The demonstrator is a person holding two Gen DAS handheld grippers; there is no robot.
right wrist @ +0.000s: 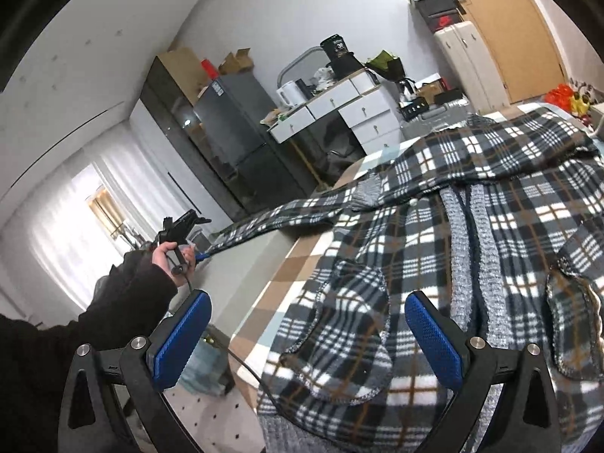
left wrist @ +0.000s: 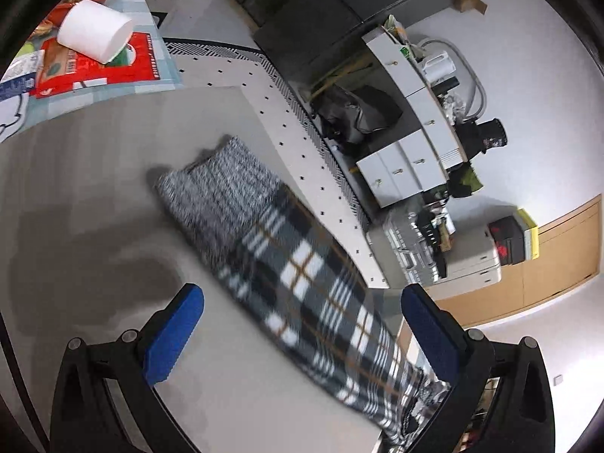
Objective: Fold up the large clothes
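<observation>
A plaid fleece jacket [right wrist: 434,234] in grey, black and white lies spread on a checked tablecloth [right wrist: 294,275]. One sleeve [left wrist: 302,275] stretches out over a grey tabletop [left wrist: 94,188] and ends in a grey knit cuff [left wrist: 222,185]. My left gripper [left wrist: 302,336] hovers over that sleeve, open, and the fabric runs loose between its blue pads. In the right wrist view a hand [right wrist: 164,255] holds the left gripper [right wrist: 181,226] at the sleeve's far end. My right gripper [right wrist: 307,336] is open above the jacket's front pocket, holding nothing.
A white paper roll [left wrist: 94,32] and a red package [left wrist: 98,64] sit at the table's far corner. Beyond the table edge stand a white drawer unit [right wrist: 347,109], a dark fridge [right wrist: 241,124] and a wooden door [right wrist: 509,19]. A cable [right wrist: 241,362] hangs off the table's side.
</observation>
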